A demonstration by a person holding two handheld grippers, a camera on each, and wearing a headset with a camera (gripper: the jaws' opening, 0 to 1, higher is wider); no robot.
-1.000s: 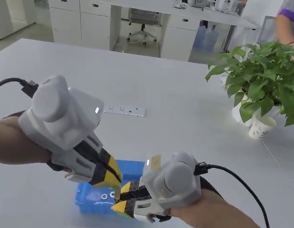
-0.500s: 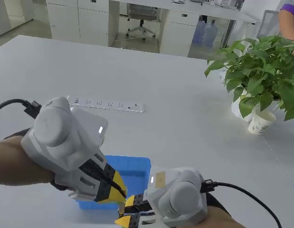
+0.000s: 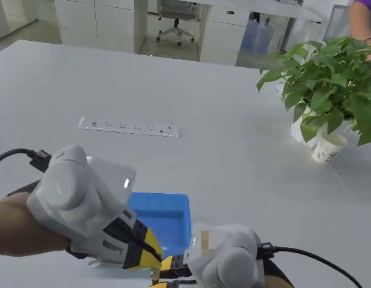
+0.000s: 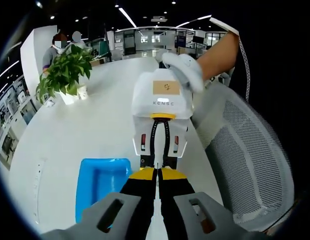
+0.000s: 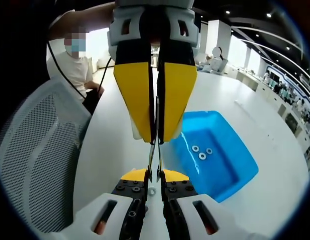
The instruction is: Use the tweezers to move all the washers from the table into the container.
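Left tool (image 5: 155,140) clamped on tweezers (image 5: 154,157). Right tool (image 5: 153,176) narrow, pinching the tweezers near their tips. Three washers (image 5: 202,155) in blue container (image 5: 235,175). One washer (image 5: 151,191) on counter (image 5: 107,150), just beneath the tips.

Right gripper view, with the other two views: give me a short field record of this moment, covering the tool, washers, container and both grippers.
tweezers: held lengthwise between the left gripper's yellow jaws, tips toward the table
left gripper: shut on the tweezers
right gripper: jaws nearly together either side of the tweezer tips; contact unclear
container: blue, open, on the table beside the grippers
washers in container: three
washer on table: one small ring by the tweezer tips
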